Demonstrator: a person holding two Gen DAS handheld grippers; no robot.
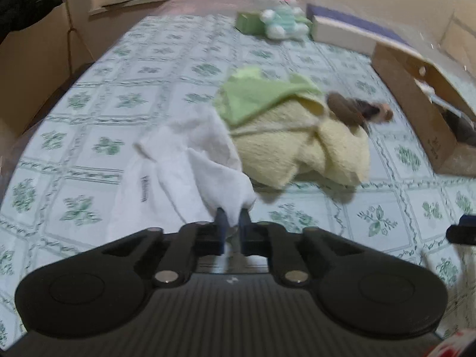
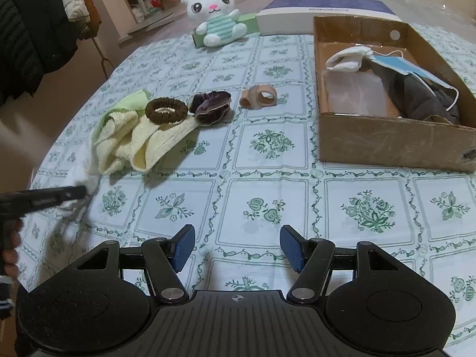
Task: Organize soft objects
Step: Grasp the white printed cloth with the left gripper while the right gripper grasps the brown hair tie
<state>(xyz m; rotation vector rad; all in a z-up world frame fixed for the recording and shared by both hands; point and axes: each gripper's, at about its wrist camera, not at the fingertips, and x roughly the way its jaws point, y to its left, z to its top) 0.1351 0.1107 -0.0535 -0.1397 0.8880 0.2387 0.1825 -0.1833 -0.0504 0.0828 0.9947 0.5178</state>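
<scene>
1. Left wrist view: the left gripper (image 1: pixel 231 223) is pinched tight on one corner of the white cloth (image 1: pixel 178 172). The two blue pads are nearly together with cloth between them.
2. The rest of the white cloth lies on the flowery tablecloth (image 1: pixel 89 104), out toward 11 o'clock from the claw.
3. The yellow towel (image 1: pixel 303 148) sits just past the cloth, at 1 o'clock, and touches it. A green cloth (image 1: pixel 255 95) lies on top of the towel. This view is blurry, so small things are hard to make out.
4. Right wrist view: the right gripper (image 2: pixel 237 247) has its two blue pads wide apart. Nothing is between them. It hangs over bare tablecloth.
5. The cardboard box (image 2: pixel 386 136) is at 1 o'clock. It already has a face mask (image 2: pixel 395 65) and a dark cloth (image 2: pixel 422 98) inside.
6. The brown hair tie (image 2: pixel 166 110) rests on the yellow towel at 11 o'clock. A purple scrunchie (image 2: pixel 212 107) and a tan ring (image 2: pixel 260 95) lie just beside it. The toy bunny (image 2: pixel 217 17) sits far away at 12 o'clock.
7. What could go wrong: the claw holds only a small corner, so I think the white cloth may slip out when lifted.
8. The cloth touches the towel, so pulling it could drag the towel and roll the hair tie off.
</scene>
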